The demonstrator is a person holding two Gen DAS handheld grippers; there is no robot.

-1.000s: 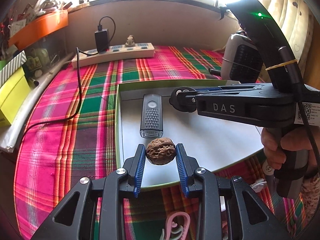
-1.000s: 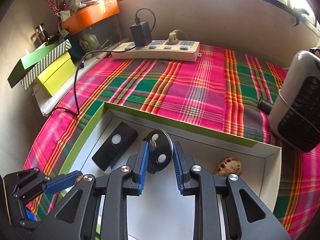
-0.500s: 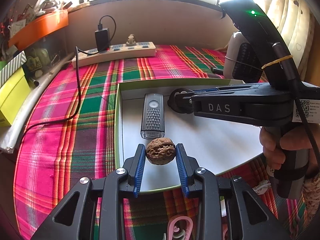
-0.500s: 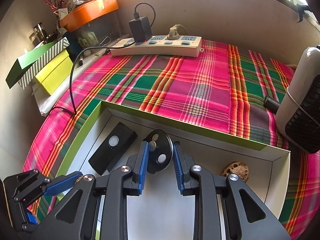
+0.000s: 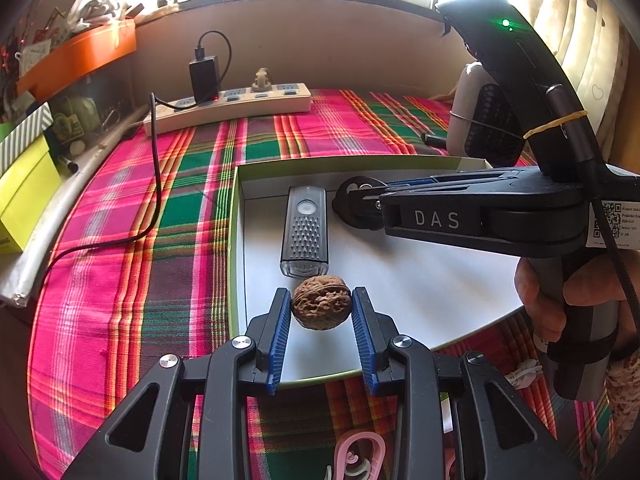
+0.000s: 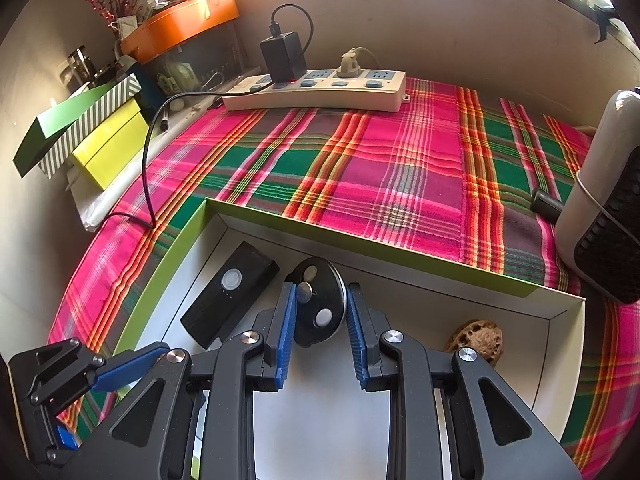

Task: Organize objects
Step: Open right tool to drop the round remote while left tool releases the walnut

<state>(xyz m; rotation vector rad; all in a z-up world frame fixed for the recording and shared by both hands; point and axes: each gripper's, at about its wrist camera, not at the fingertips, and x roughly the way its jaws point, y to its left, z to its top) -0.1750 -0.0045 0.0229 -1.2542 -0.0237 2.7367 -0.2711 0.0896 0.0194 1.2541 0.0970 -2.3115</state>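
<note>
"DAS" stands on the right hand-held gripper (image 5: 362,196).

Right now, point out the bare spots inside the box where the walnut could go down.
Free: the white floor of the box right of the bike light, and below the disc. Crowded: the far-left corner, and the second walnut's right corner.

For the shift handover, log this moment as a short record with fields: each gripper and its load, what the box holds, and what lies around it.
left gripper: shut on the walnut, over the box's near edge
right gripper: shut on the black disc, over the box
box: green-rimmed, white inside, open; holds the black light and a second walnut
surface: plaid cloth
behind the box: power strip with a black charger plugged in
</note>
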